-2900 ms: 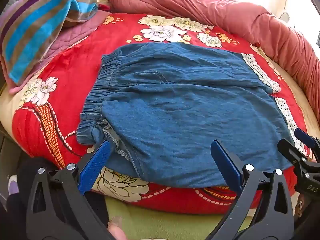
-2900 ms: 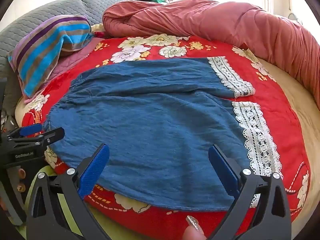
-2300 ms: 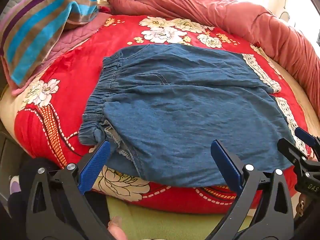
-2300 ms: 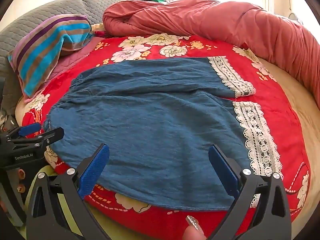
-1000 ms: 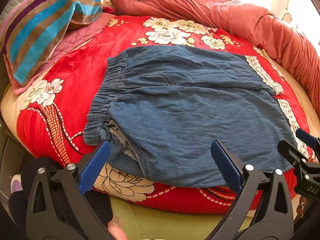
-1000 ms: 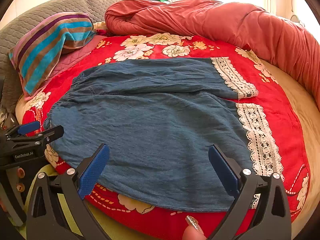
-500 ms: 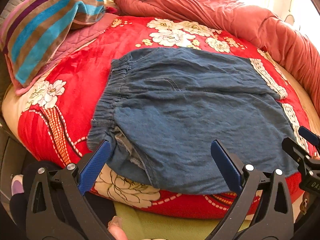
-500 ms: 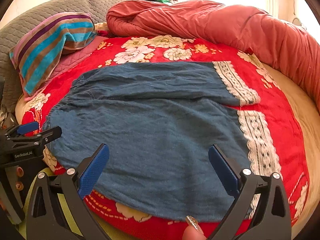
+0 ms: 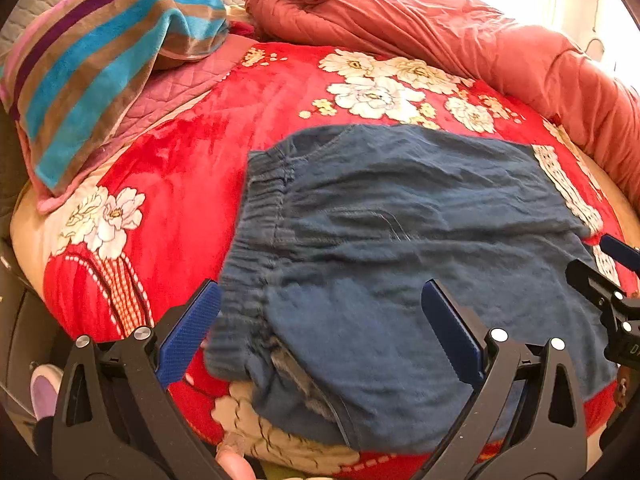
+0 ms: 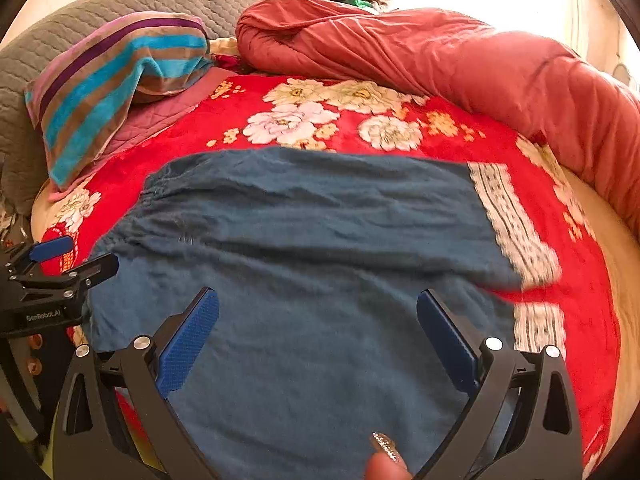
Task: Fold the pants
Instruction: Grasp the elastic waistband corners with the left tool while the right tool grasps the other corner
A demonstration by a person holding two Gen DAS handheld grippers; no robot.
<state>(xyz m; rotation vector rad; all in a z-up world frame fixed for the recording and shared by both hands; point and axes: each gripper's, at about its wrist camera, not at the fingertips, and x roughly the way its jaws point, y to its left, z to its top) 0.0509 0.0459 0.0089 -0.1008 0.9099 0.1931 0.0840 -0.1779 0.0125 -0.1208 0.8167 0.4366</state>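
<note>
Blue denim pants (image 9: 400,248) with white lace cuffs (image 10: 512,220) lie flat on a red floral blanket (image 9: 192,160); they also show in the right wrist view (image 10: 320,280). The gathered waistband (image 9: 256,232) is at the left, the legs run right. My left gripper (image 9: 320,320) is open and empty, over the waistband's near corner. My right gripper (image 10: 318,328) is open and empty, over the near leg. Each gripper shows in the other's view, the right one (image 9: 612,280) at the right edge and the left one (image 10: 60,268) at the left edge.
A striped blue and brown pillow (image 9: 100,52) lies at the back left. A bunched salmon quilt (image 10: 440,56) runs along the back and right. A grey padded headboard (image 10: 100,12) stands behind. The bed's near edge (image 9: 280,448) drops off below the grippers.
Both grippers have moved forward and lower over the pants, so the cloth now fills more of both views. Both stay open. The pants have not moved.
</note>
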